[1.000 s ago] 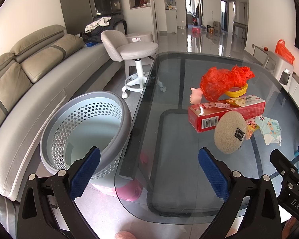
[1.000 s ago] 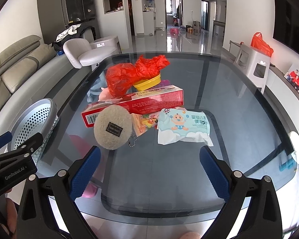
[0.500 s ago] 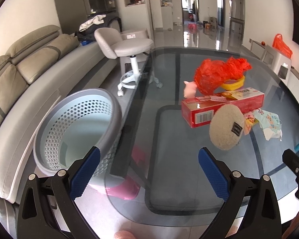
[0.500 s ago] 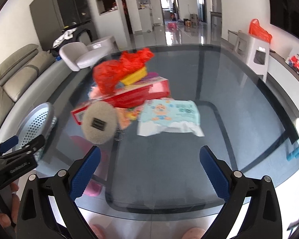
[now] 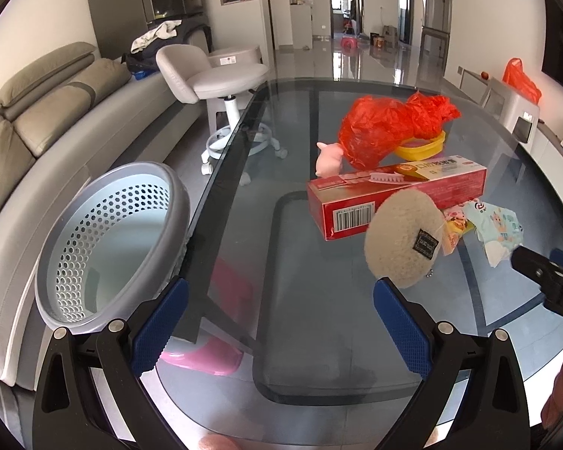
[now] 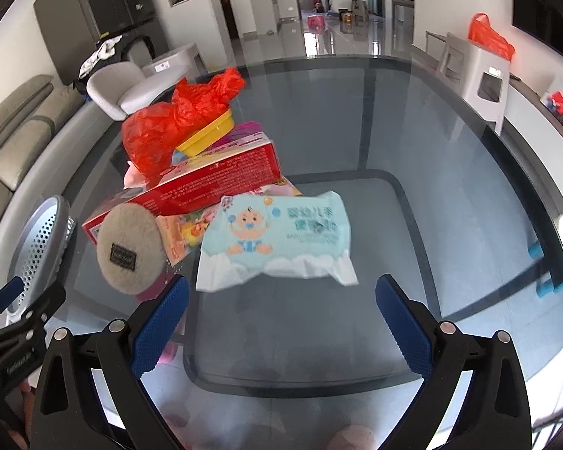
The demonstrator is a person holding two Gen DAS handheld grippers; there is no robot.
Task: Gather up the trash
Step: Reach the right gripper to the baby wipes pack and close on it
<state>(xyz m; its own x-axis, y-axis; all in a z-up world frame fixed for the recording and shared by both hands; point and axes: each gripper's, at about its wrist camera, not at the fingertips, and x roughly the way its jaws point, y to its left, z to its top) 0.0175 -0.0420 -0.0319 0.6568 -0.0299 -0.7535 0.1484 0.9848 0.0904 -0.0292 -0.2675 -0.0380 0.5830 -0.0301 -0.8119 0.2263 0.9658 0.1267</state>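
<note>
Trash on the glass table (image 6: pixel 450 187): wipes pack (image 6: pixel 277 242) nearest, then red box (image 6: pixel 206 183), fleece disc (image 6: pixel 129 249), red bag (image 6: pixel 176 120). Basket (image 5: pixel 105 236) beside the table appears empty, so nothing is collected yet. Right gripper (image 6: pixel 281 318) and left gripper (image 5: pixel 281 322) both gape wide, holding nothing.

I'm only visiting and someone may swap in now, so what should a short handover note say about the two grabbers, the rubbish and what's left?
Left gripper: open, empty, between the perforated grey bin and the table edge.
Right gripper: open, empty, facing the baby-wipes pack.
On the glass table: wipes pack, red carton, round fleecy pad, snack wrapper, red plastic bag, yellow bowl, pink pig toy.
Done: nothing visible in the bin.
Left: collect all the rubbish.
</note>
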